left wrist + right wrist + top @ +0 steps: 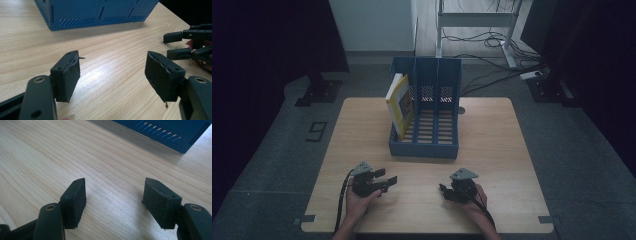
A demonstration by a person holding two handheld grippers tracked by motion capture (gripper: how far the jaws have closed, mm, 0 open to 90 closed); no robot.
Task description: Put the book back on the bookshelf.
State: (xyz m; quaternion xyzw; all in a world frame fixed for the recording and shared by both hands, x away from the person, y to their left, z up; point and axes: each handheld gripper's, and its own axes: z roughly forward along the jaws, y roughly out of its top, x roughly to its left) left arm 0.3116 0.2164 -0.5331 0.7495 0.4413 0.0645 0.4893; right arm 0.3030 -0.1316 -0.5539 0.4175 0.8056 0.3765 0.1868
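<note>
A dim room with cables on a grey floor surrounds a pale wooden worktop (492, 145). Toward its far middle stands a blue file rack (426, 129) with three slots. A yellow book (400, 106) leans tilted in the leftmost slot, its top poking above the divider. I hold my left claw (388, 181) and my right claw (443, 190) low over the near part of the worktop, well apart from the rack. Both have jaws spread with nothing between them, bare wood showing through each gap. I judge no grasp is under way. A next move would call for reaching forward to the book and closing on its upper edge.
</note>
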